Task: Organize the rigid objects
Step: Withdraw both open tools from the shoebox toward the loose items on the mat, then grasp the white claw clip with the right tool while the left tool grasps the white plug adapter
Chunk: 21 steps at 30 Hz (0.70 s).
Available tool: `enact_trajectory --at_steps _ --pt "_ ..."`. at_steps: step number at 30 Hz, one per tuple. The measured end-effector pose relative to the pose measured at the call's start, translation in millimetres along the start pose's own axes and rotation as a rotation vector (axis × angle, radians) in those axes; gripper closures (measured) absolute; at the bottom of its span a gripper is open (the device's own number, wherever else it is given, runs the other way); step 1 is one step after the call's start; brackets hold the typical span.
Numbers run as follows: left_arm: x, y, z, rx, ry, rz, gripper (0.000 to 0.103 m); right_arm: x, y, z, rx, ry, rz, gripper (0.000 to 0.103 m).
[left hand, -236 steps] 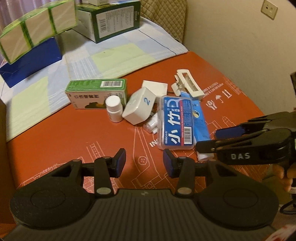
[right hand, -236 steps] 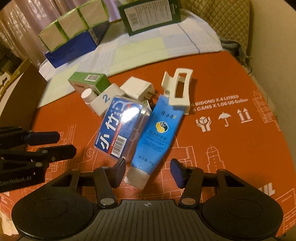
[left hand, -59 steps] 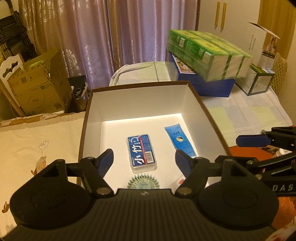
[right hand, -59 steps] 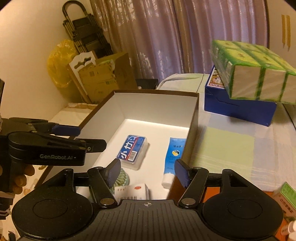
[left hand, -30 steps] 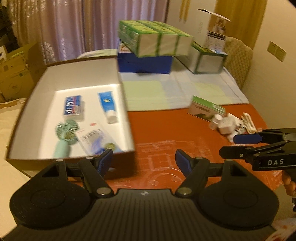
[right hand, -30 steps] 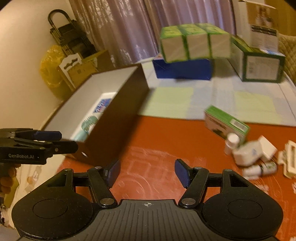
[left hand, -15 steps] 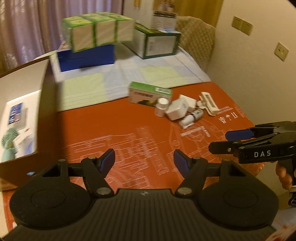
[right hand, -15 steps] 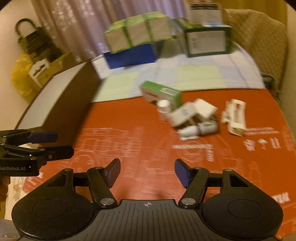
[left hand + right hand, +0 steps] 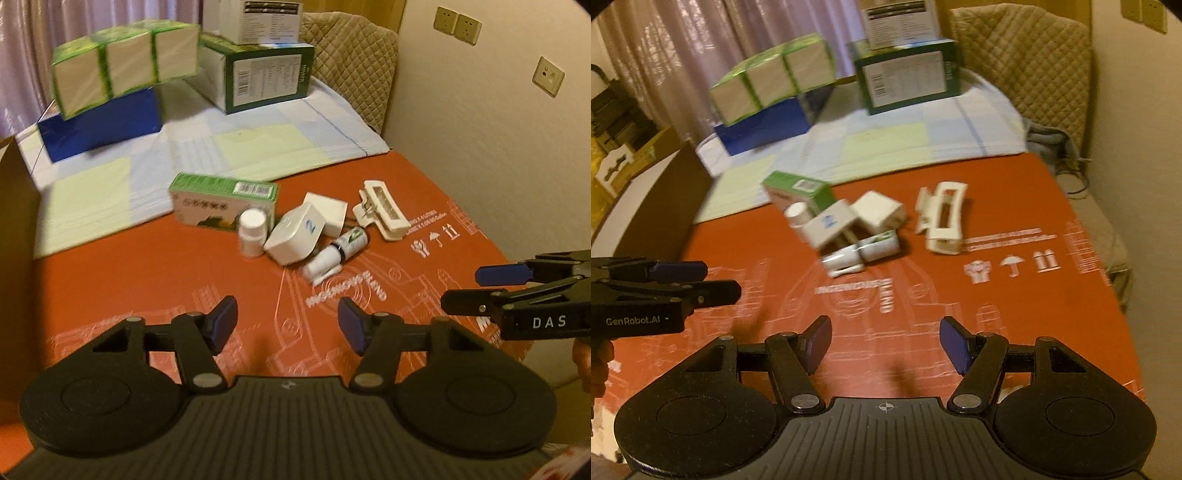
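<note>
A small pile lies on the red cardboard sheet (image 9: 147,280): a green medicine box (image 9: 221,201), a white pill bottle (image 9: 252,236), a white box marked 2 (image 9: 297,238), a white charger (image 9: 330,214), a small white tube (image 9: 338,254) and a white hair clip (image 9: 382,210). The pile also shows in the right wrist view, with the box marked 2 (image 9: 831,225) and the clip (image 9: 943,218). My left gripper (image 9: 288,323) is open and empty, short of the pile. My right gripper (image 9: 884,339) is open and empty, also short of it.
The brown storage box edge (image 9: 661,206) is at the left. Stacked green, blue and white cartons (image 9: 122,74) stand on a checked cloth (image 9: 229,147) at the back. A quilted chair (image 9: 351,55) and a wall are on the right.
Both grippers have swung right, from over the storage box holding the toothpick case and blue tube, back toward the pile, which now looks closer. Both stay open and empty.
</note>
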State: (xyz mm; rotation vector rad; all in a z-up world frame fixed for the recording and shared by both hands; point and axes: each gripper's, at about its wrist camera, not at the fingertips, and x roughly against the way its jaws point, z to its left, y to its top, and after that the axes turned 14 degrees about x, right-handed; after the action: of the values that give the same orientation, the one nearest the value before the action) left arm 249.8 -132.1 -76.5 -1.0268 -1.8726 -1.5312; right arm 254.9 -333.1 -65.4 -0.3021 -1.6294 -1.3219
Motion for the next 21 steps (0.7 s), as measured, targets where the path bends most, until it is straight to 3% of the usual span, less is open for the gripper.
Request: enact_trajectory --at_steps 1,9,21 --pt "-4.7 1.6 -4.0 -0.011 0.000 -0.001 0.055 -1.5 0.2 -4.2 0.002 -0.012 -0.002 0.041" --pt "-43.7 12.3 -31.3 -0.129 0.047 -0.042 0.057 -22.8 7.4 -33.1 0.035 -0.076 -0.006 0.041" --pt "-88.5 20.7 -48.4 -0.284 0.143 -0.037 0.059 -59.5 23.3 -55.2 0.056 -0.067 -0.021 0.041"
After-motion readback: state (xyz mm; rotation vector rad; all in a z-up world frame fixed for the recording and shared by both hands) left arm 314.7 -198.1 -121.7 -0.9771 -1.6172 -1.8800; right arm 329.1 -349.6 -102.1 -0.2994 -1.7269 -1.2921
